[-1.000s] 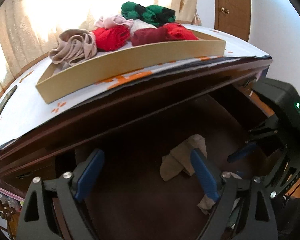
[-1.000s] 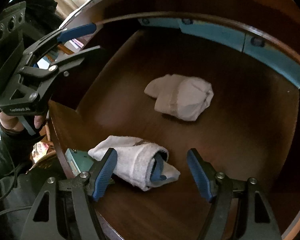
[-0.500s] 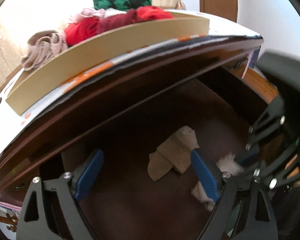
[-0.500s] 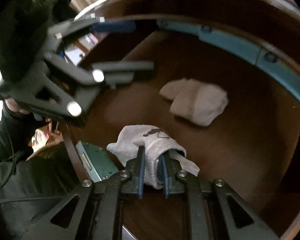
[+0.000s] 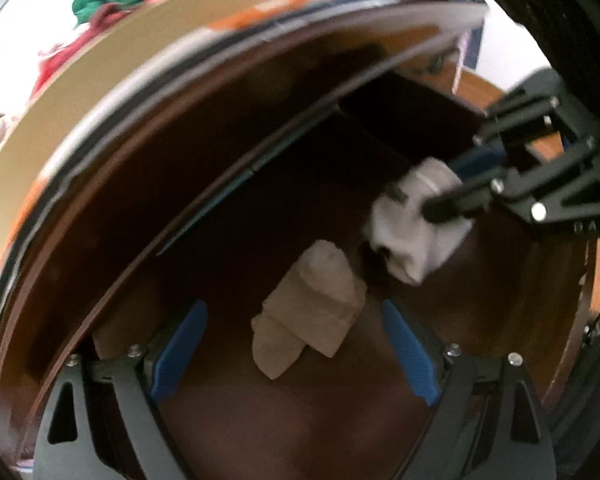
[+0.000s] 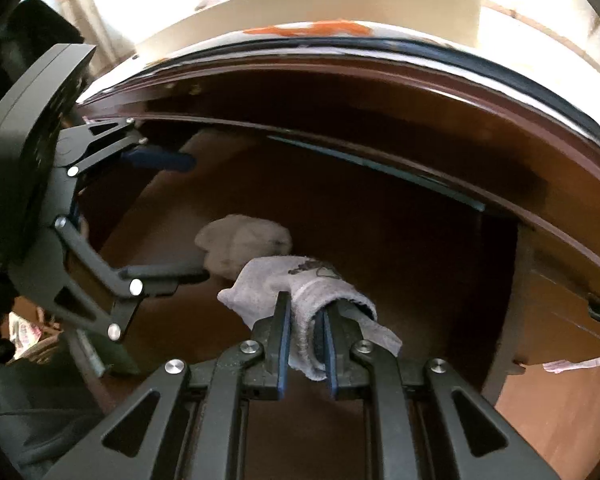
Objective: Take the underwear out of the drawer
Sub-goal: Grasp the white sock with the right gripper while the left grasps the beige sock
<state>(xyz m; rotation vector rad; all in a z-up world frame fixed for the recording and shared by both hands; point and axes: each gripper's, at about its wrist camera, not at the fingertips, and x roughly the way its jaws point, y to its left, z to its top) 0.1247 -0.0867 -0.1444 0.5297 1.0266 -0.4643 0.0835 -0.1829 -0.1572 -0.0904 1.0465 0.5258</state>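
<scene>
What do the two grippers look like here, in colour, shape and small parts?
Both are alike. The left gripper and the right gripper have black angular frames with triangular cut-outs and linkage bars joined by round silver screws. Each finger carries a long blue pad with a fine ribbed texture. The right gripper's frame bears faint embossed letters, too blurred to read. A dark sleeve shows behind the left gripper.

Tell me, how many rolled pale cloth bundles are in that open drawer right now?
2. One pale bundle lies on the drawer floor between the open left gripper fingers; the other white bundle is pinched in the right gripper. Dark corners may hide more.
</scene>
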